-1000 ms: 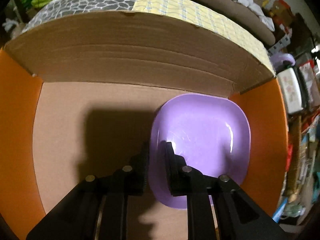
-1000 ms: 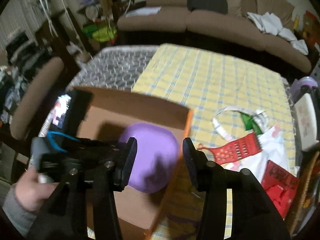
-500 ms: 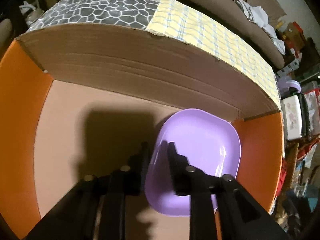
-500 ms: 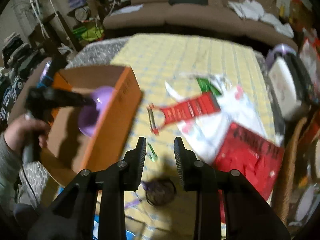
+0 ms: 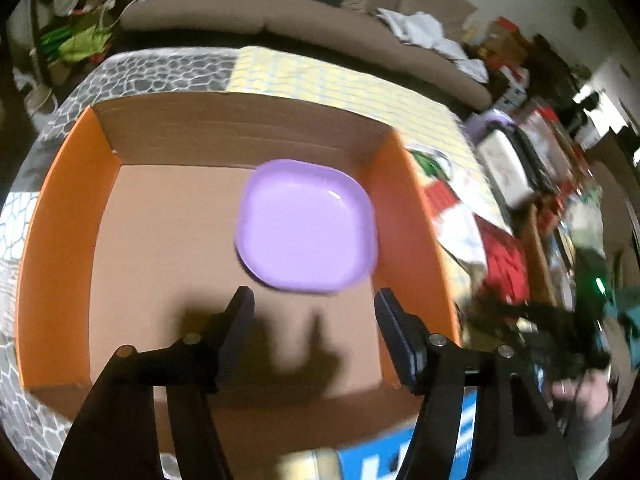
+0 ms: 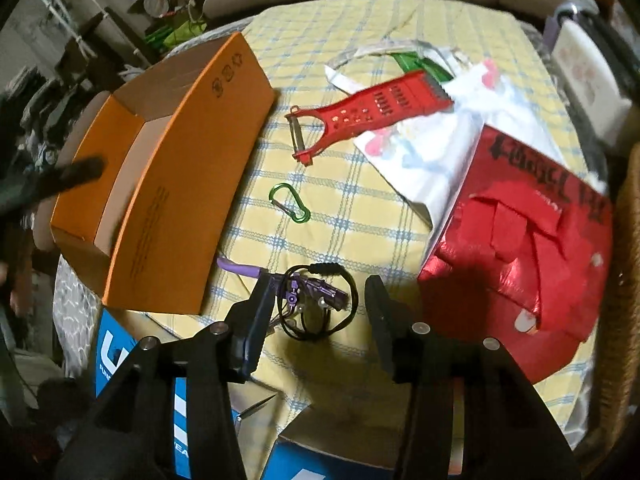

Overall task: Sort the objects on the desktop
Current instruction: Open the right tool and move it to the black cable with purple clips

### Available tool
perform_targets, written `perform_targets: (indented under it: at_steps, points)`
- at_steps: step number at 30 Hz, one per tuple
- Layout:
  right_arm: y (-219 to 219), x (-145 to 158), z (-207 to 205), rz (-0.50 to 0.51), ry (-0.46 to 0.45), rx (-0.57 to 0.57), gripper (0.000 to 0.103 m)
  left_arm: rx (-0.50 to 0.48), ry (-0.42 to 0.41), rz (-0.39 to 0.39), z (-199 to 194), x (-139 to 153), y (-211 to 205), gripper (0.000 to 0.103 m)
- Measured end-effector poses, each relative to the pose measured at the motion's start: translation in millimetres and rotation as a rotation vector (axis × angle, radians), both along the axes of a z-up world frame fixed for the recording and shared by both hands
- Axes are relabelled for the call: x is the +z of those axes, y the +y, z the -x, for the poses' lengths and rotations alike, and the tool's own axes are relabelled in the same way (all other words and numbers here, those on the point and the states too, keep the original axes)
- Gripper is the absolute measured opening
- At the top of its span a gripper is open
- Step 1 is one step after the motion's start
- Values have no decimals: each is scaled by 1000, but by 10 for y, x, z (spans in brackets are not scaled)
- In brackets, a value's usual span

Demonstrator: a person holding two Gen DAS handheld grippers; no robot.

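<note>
both grippers are matte black with round silver screws.

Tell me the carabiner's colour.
Green; the carabiner shows best in the right wrist view.

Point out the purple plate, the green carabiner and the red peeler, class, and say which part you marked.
purple plate [image 5: 306,230]: left wrist view, centre of its flat well.
green carabiner [image 6: 289,202]: right wrist view, on its lower straight side.
red peeler [image 6: 362,116]: right wrist view, middle of its perforated body.

The blue box at seven o'clock bears white letters, cut off: "U", "FUN", "EA". Black print on the orange carton and red bag is illegible.
</note>
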State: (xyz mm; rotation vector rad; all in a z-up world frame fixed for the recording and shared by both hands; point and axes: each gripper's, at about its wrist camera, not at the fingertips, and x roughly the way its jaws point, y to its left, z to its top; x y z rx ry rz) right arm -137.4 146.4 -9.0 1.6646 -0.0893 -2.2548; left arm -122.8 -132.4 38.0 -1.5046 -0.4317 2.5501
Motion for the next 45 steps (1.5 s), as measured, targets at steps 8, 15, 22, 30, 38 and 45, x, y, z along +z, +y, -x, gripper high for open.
perform_targets:
  at_steps: [8, 15, 22, 30, 38, 45]
  points:
    - [23, -73, -54, 27, -26, -24, 44, -122, 67, 54, -420, 186, 487, 65]
    - [-201, 0, -233, -33, 7, 93, 40, -145, 86, 52, -563, 213, 674, 65]
    - [-480, -164, -184, -119, -18, 165, 20, -144, 70, 34, -631, 150, 755, 65]
    - [-137, -40, -102, 153, -45, 52, 2, -160, 77, 21, -668, 185, 831, 65]
    - [122, 308, -152, 206, 10, 19, 2, -198, 84, 11, -682, 195, 995, 66]
    - [278, 485, -203, 305, 49, -20, 2, -259, 87, 82, -581, 260, 1264, 70]
